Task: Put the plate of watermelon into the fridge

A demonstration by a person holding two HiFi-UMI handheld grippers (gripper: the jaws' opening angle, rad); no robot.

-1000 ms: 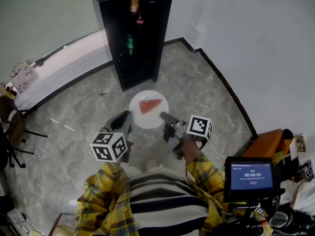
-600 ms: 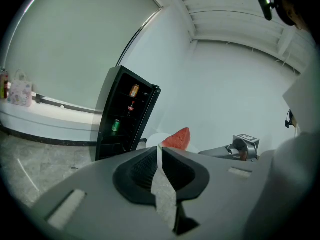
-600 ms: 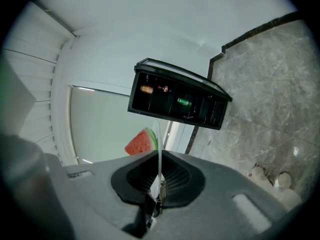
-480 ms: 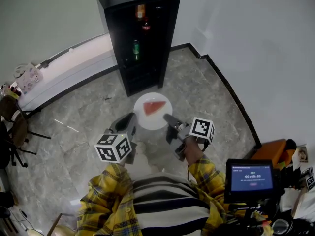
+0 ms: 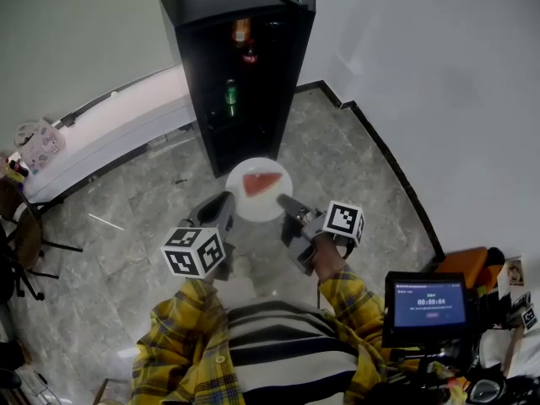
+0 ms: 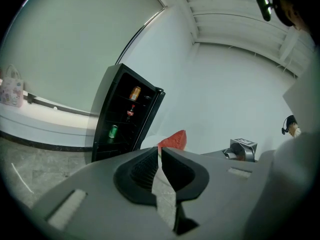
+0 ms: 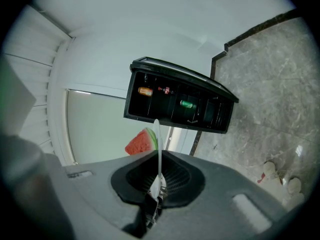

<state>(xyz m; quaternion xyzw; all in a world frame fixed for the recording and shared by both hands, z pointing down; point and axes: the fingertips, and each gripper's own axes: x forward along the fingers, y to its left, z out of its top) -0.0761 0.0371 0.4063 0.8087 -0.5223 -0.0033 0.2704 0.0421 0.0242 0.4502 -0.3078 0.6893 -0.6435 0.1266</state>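
A white plate (image 5: 261, 202) with a red watermelon slice (image 5: 260, 183) hangs level above the floor, just in front of the open black fridge (image 5: 240, 66). My left gripper (image 5: 226, 199) is shut on the plate's left rim and my right gripper (image 5: 281, 199) on its right rim. In the left gripper view the plate's rim (image 6: 163, 186) sits pinched between the pads, with the watermelon slice (image 6: 174, 139) beyond and the fridge (image 6: 125, 116) further off. The right gripper view has the plate (image 7: 157, 134) edge-on in the shut jaws, the slice (image 7: 140, 143) to its left and the fridge (image 7: 180, 104) behind.
On the fridge shelves stand an orange can (image 5: 240, 30), a cola bottle (image 5: 250, 53) and a green can (image 5: 229, 95). A low white ledge (image 5: 101, 129) runs along the left wall, with a chair (image 5: 17, 226) nearby. A small monitor (image 5: 430, 302) is at the lower right.
The person has stepped closer to the fridge, so it looms larger and sits nearer the plate. Both grippers keep their hold on the plate.
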